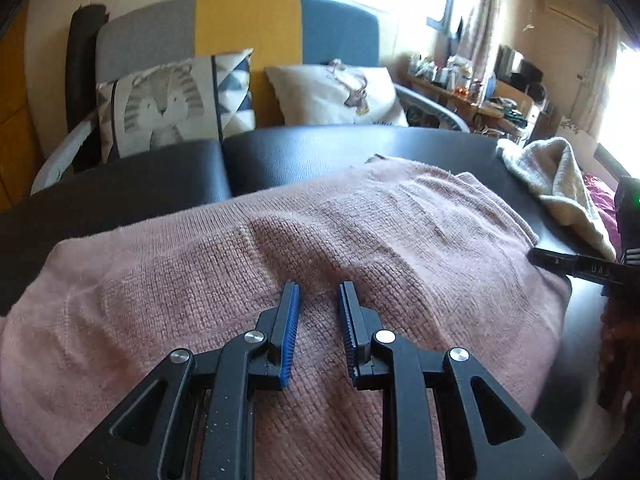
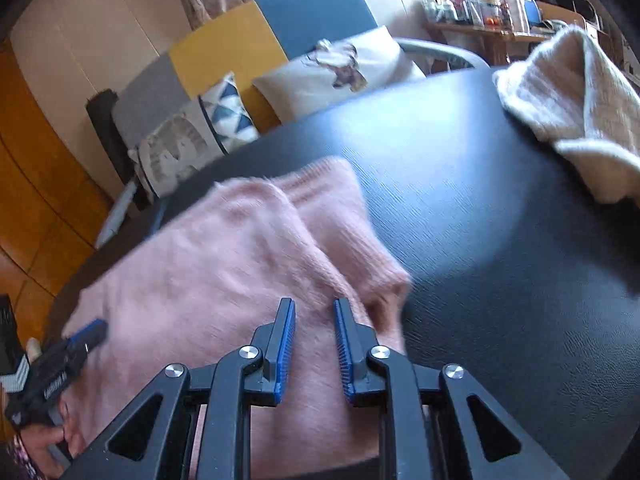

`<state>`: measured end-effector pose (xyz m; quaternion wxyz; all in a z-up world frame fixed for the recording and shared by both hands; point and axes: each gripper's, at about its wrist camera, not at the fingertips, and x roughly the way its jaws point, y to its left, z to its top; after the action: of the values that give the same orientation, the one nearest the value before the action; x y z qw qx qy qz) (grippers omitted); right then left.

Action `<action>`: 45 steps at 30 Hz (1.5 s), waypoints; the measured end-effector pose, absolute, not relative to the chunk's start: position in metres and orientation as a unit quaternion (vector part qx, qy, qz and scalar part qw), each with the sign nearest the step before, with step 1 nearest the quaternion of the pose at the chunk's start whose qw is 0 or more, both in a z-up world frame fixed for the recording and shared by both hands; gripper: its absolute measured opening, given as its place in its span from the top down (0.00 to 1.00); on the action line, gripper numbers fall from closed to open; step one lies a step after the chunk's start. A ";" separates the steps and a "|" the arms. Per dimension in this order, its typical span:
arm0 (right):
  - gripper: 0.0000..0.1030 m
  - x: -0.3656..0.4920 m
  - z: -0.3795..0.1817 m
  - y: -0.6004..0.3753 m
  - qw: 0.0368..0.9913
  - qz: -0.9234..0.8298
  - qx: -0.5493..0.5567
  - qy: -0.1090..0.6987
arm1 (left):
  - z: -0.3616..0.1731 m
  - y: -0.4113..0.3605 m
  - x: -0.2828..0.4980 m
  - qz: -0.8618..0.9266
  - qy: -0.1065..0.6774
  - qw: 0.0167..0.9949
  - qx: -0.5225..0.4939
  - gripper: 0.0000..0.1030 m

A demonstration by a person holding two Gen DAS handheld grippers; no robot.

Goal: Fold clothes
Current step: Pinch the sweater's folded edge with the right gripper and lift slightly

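A pink knitted sweater [image 1: 304, 248] lies spread on the dark surface [image 1: 360, 148], folded over itself so that a ribbed cuff [image 2: 320, 184] shows at its far edge. This sweater serves as the landmark. The left tool [image 1: 319, 294] hovers over the sweater's middle, its blue-padded fingers [image 1: 294, 308] standing a little apart with nothing between them, so it is released. The right tool [image 2: 315, 308] hangs over the sweater's right edge, near the folded sleeve; its fingers too are narrowly parted and grip no cloth. Right of the sweater, and apart from it, a cream knitted garment [image 2: 576, 100] lies bunched on the same surface. Beyond the sweater stands a sofa [image 1: 248, 28] with patterned cushions [image 1: 168, 104].
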<state>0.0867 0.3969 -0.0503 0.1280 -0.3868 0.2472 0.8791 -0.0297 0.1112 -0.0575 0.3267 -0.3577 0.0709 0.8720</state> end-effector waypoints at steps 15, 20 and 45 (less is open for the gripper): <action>0.70 0.106 -0.061 0.455 0.080 0.842 -0.372 0.383 | -0.061 0.108 -0.028 0.871 0.057 0.334 -0.355 0.77; 0.66 0.105 -0.076 0.469 0.043 0.815 -0.368 0.446 | -0.063 0.108 -0.028 0.871 0.056 0.335 -0.354 0.77; 0.68 0.049 -0.085 0.437 -0.078 0.815 -0.424 0.388 | -0.066 0.105 -0.029 0.870 0.046 0.340 -0.355 0.77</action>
<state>0.0488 0.4367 -0.0847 -0.0781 -0.4243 0.3877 0.8146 -0.0293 0.1046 -0.0658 0.3396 -0.3550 0.0463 0.8698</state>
